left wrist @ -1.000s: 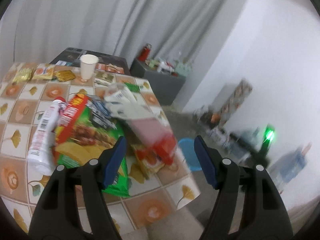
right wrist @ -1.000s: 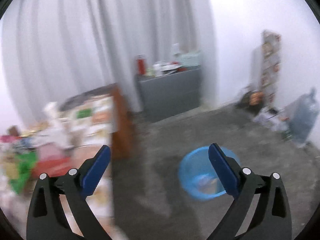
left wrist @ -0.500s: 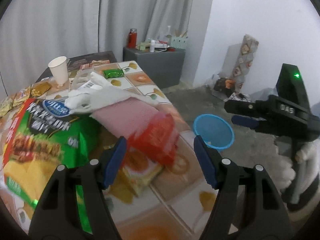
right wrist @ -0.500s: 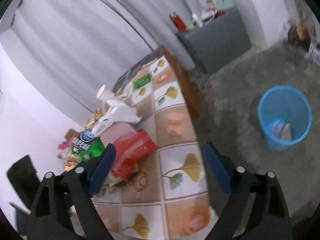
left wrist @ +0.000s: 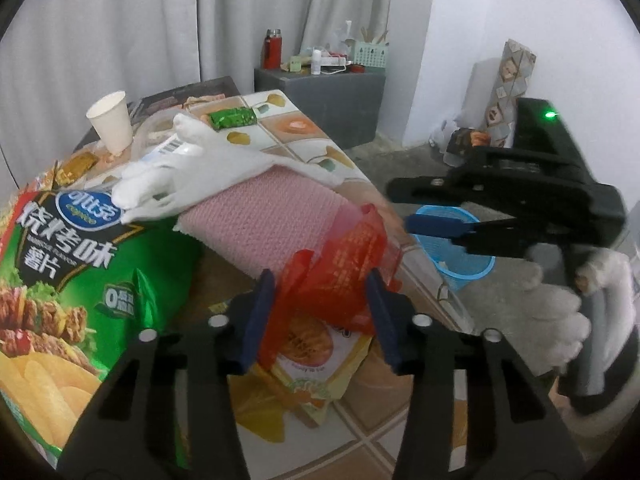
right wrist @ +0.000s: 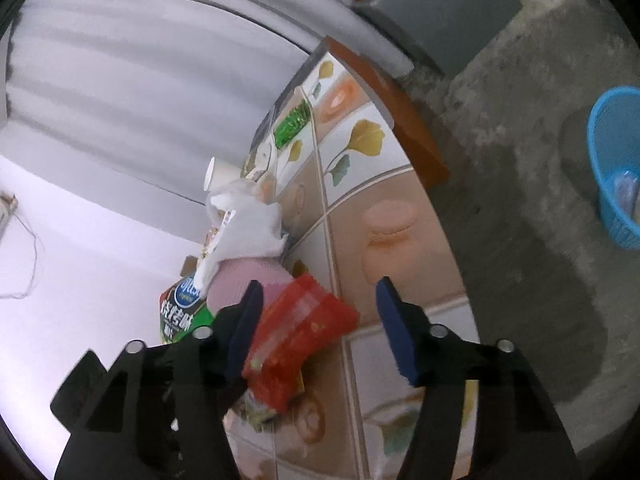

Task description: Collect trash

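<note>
A red plastic wrapper (left wrist: 336, 268) sticks out from a pink textured pack (left wrist: 272, 216) on the tiled table (left wrist: 304, 140). My left gripper (left wrist: 320, 316) straddles the wrapper; its jaws are closing and both pads touch the crinkled plastic. In the right wrist view, the same wrapper (right wrist: 300, 332) lies against the left finger of my right gripper (right wrist: 320, 320). Those jaws are closing too, with a gap still at the right finger. A blue bin (right wrist: 616, 168) stands on the floor beside the table.
A big green chip bag (left wrist: 80, 280), a white crumpled cloth (left wrist: 188, 176), a paper cup (left wrist: 110, 120), a small green packet (left wrist: 234, 117) and a yellow snack packet (left wrist: 316, 364) crowd the table. A gloved hand (left wrist: 552, 308) is at right. A grey cabinet (left wrist: 320, 96) stands behind.
Both grippers have come down and in onto the red wrapper and their jaws have narrowed. The right gripper has rolled and swung from the floor toward the table.
</note>
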Tool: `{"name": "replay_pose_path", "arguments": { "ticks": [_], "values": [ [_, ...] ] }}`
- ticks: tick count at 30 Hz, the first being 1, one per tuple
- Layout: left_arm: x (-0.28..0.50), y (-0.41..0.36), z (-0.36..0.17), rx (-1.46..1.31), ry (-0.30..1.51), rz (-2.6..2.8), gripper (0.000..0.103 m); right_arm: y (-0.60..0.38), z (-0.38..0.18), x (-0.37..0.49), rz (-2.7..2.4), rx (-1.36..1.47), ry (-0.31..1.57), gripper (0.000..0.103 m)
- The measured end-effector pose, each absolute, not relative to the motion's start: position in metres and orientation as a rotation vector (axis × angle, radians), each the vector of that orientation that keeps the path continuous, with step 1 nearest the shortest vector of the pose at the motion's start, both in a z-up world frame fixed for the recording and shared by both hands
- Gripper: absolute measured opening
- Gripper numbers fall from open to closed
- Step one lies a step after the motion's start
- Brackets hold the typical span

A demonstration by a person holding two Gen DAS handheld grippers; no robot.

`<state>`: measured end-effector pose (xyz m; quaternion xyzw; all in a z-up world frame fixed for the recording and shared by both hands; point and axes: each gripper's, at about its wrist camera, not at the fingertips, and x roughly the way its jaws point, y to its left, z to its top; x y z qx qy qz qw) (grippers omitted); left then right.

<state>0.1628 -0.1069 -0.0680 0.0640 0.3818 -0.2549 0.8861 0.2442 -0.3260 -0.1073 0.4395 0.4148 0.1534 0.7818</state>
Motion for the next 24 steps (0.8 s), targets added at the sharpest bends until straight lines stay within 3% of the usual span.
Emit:
{"name": "replay_pose_path", "arguments": {
  "ticks": [3,7,9,24],
  "values": [
    [0.163,-0.105,-0.068,0.123,0.801,-0.542,0.027,-0.320,-0.112,0.249,0.361,0.974,0.907,0.043],
    [0.159,-0.102,-0.068,0.108,0.803,-0.565,0.005,-0.317,-0.108,0.245,0.359,0.958,0.905,0.043],
    [0.156,-0.101,-0.068,0.100,0.799,-0.580,0.000,-0.319,-0.106,0.241,0.347,0.946,0.909,0.043],
    [0.126,-0.066,-0.044,0.021,0.710,-0.580,0.000,-0.333,-0.082,0.275,0.356,1.014,0.937,0.044]
  ]
}}
